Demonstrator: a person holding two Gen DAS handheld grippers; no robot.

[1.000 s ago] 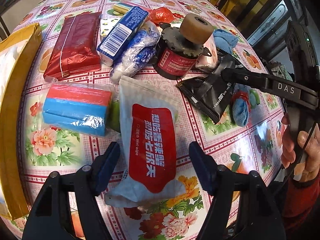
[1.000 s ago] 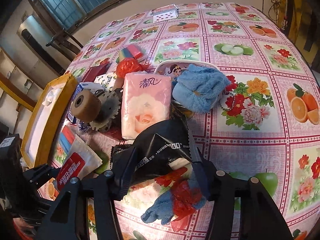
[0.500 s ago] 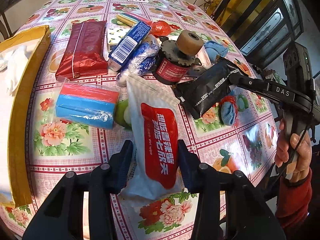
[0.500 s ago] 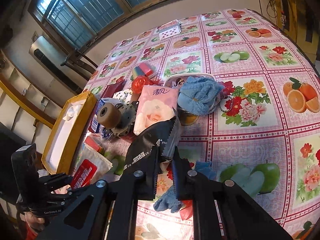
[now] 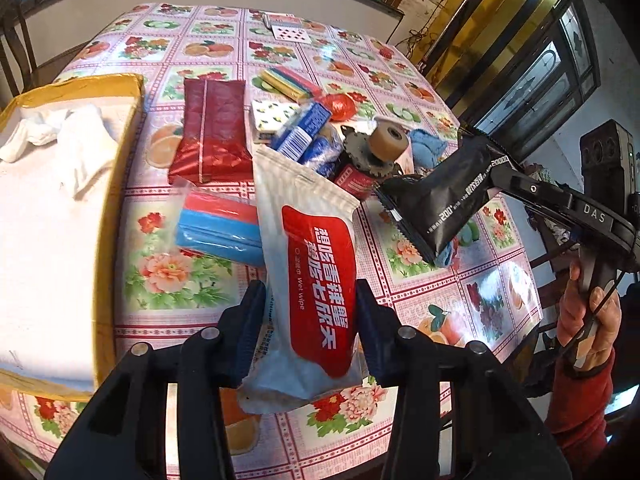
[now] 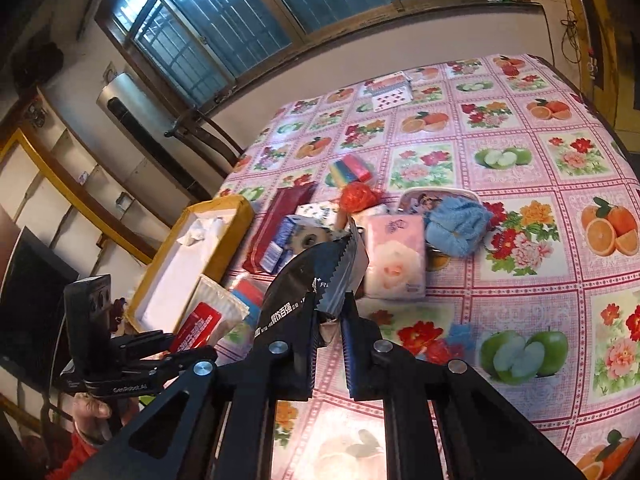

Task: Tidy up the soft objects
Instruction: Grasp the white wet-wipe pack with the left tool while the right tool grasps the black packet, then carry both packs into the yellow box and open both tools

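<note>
Tongs (image 5: 310, 320) clamp wipes pack (image 5: 316, 280); black pouch (image 6: 304, 292) pinched, airborne.

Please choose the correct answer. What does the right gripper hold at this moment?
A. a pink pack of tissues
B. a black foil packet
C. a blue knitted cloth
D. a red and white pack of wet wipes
B: the right gripper is closed on the black foil packet, lifted off the table, while the wet wipes pack sits between the fingers of the left gripper.
</note>
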